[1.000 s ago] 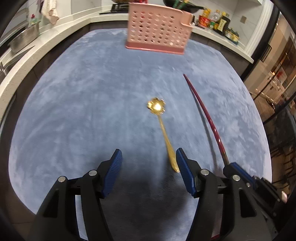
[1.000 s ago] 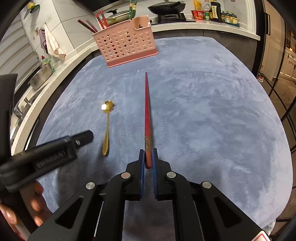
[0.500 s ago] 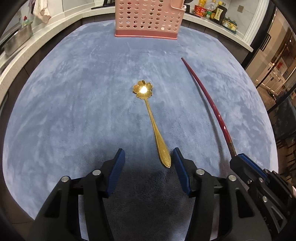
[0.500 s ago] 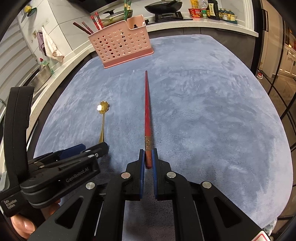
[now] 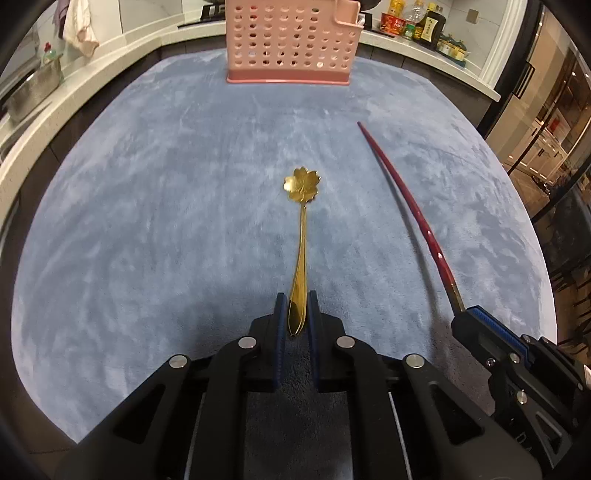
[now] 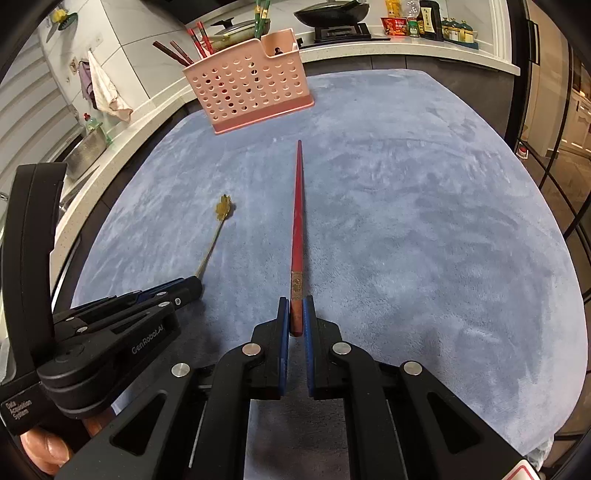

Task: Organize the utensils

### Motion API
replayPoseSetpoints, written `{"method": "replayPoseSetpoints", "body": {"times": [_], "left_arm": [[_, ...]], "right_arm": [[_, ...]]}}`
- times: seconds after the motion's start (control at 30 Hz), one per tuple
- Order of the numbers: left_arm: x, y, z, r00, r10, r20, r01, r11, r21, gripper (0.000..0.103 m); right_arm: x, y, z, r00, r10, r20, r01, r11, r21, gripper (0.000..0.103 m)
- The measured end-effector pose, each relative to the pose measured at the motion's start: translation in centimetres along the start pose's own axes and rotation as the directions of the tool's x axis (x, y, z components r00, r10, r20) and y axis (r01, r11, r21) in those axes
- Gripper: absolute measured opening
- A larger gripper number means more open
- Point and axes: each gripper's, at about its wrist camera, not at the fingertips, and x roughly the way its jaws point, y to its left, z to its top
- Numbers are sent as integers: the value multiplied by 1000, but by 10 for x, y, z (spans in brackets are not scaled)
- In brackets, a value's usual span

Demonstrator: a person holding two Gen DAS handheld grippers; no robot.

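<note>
The blue cloth-covered table (image 5: 147, 221) carries the pink perforated utensil basket (image 6: 255, 88) at its far edge; chopsticks already stand in it. My right gripper (image 6: 294, 317) is clamped on the red chopstick (image 6: 297, 221). My left gripper (image 5: 295, 314) has just been closing onto the gold flower spoon (image 5: 302, 236), handle between its pads. Both utensils lie on the cloth, not yet in the basket.

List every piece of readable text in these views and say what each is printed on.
"GenRobot.AI": on the side of the left gripper, seen from the right wrist view.
"Data Acquisition System": on the lower body of that same gripper.
Labels on the bottles and jars on the far counter: too small and blurred to read.
Nothing is printed on the pink basket, the gold spoon or the red chopstick.
</note>
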Motion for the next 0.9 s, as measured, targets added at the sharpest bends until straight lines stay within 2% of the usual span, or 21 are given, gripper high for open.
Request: {"method": "replayPoseSetpoints", "body": {"times": [0.17, 0.23, 0.43, 0.9], "left_arm": [[-16, 0, 7, 999, 6, 36, -6, 1000, 10, 7], [-26, 2, 13, 998, 7, 59, -8, 1000, 9, 2], [-50, 12, 35, 994, 6, 110, -4, 1000, -15, 1], [-109, 43, 106, 969, 17, 246, -6, 999, -43, 1]], "right_arm": [[-8, 2, 6, 1000, 11, 21, -11, 1000, 10, 7], [-13, 4, 11, 999, 14, 33, -14, 1000, 13, 7], [-32, 10, 31, 996, 27, 83, -28, 1000, 11, 7], [-75, 37, 109, 971, 55, 231, -47, 998, -40, 7]]}}
